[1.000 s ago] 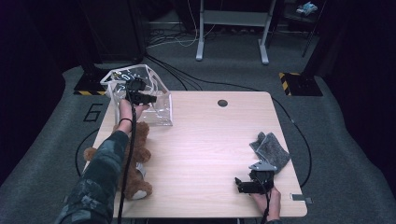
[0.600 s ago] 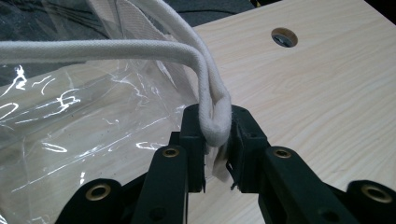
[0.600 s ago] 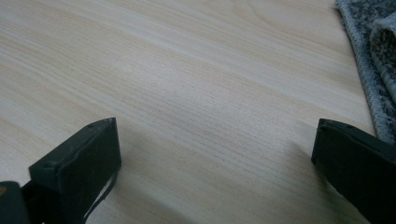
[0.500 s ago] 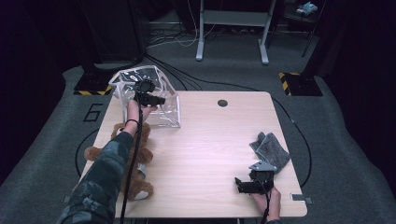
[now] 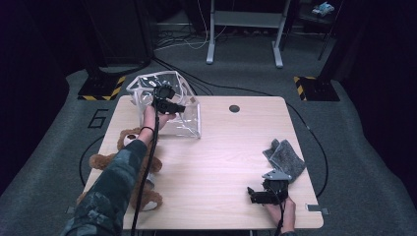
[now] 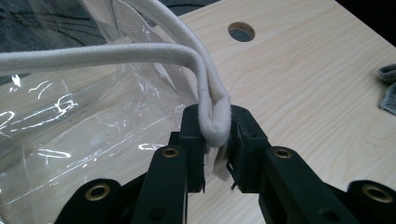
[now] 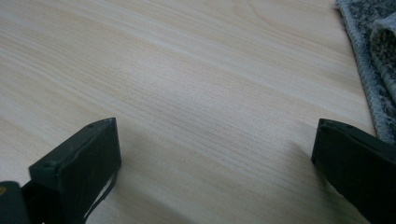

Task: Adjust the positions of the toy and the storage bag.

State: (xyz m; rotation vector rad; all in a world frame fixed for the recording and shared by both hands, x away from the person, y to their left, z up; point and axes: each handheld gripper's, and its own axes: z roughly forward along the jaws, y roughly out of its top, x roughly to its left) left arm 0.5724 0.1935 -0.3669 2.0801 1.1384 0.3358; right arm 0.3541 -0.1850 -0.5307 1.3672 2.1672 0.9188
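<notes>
Camouflage sleeve [image 5: 115, 184], black gripper [image 5: 169, 104]

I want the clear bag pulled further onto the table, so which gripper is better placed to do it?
Left. The left gripper is shut on the bag's white strap, at the clear bag. The right gripper rests open near the grey cloth, far from the bag.

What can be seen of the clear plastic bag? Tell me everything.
The clear plastic bag stands at the table's far left corner, its glossy, creased walls transparent. It has off-white woven rope handles. The left gripper is shut on a folded handle, beside a white fabric tab. A brown teddy bear lies nearer the person, apart from it.
</notes>
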